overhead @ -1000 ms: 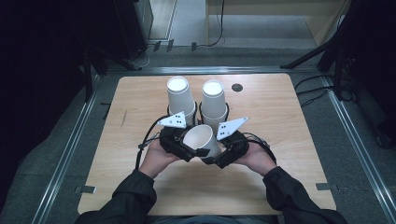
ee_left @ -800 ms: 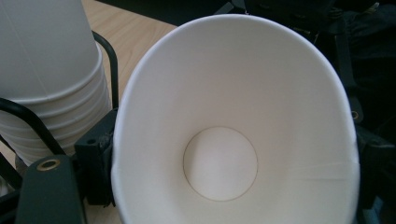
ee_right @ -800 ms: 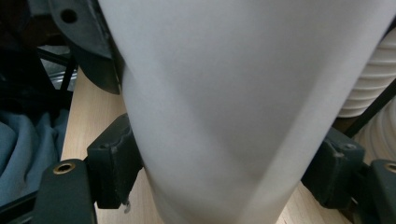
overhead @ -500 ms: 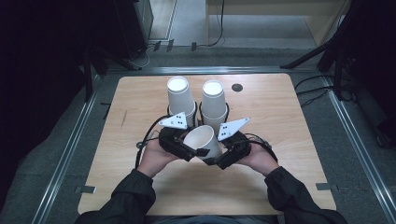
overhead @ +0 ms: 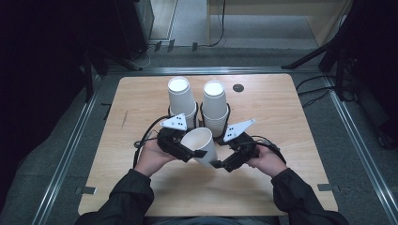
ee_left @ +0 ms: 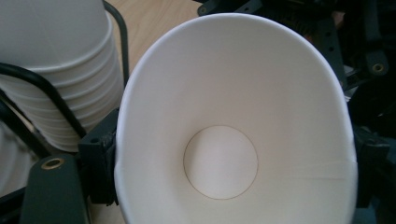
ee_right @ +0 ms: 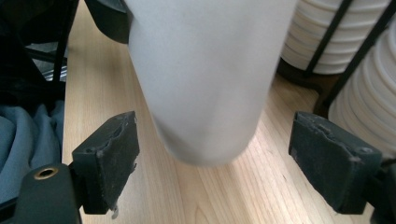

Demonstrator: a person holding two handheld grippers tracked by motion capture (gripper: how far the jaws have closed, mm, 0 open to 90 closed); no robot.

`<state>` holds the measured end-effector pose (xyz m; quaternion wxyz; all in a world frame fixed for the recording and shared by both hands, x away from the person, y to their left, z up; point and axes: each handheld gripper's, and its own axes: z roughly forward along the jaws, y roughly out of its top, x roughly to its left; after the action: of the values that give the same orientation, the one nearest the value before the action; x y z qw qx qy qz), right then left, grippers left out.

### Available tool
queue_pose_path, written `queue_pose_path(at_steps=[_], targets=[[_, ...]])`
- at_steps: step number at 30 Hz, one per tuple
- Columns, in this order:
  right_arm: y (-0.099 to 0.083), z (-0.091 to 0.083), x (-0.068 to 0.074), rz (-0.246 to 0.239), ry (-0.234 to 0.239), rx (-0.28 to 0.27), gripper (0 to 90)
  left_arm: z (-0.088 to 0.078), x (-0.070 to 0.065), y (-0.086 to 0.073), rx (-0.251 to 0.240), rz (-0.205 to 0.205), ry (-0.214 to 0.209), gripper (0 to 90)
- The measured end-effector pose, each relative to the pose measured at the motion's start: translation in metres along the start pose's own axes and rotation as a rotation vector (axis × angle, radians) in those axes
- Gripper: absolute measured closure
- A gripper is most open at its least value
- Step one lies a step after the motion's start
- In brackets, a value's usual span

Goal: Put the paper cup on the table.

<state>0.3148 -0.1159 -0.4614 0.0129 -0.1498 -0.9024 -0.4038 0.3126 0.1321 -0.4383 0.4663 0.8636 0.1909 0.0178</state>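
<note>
Left gripper (overhead: 190,149) clamps the paper cup (overhead: 201,145) at its rim — right gripper (overhead: 224,164) spread wide, empty.

Bright overhead light on table (overhead: 291,117), dark surroundings, soft-focus blurred cup (ee_right: 205,79) close up

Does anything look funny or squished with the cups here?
Yes, one. The loose paper cup is tipped over, not upright, and the left gripper pinches its rim, so the mouth looks squashed into an oval. The right gripper sits open around its bottom end. The two cup stacks stand straight in their holders.
</note>
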Motion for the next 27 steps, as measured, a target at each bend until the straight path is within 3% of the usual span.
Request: queue_pose_path(at_steps=[10, 15, 18, 27], targets=[[-0.007, -0.009, -0.002, 0.028, -0.046, 0.005, 16.6, -0.001, 0.003, -0.003, 0.033, -0.005, 0.004, 16.5], [-0.009, -0.012, -0.004, 0.002, -0.079, -0.005, 16.8, -0.003, 0.004, -0.008, 0.077, 0.009, 0.001, 16.3], [-0.007, -0.011, -0.008, 0.016, -0.071, -0.018, 18.1, -0.006, 0.005, -0.012, 0.093, -0.004, 0.005, 16.3], [-0.005, -0.007, -0.014, 0.028, -0.070, 0.014, 18.3, -0.019, 0.007, -0.023, 0.087, -0.051, 0.036, 16.1]])
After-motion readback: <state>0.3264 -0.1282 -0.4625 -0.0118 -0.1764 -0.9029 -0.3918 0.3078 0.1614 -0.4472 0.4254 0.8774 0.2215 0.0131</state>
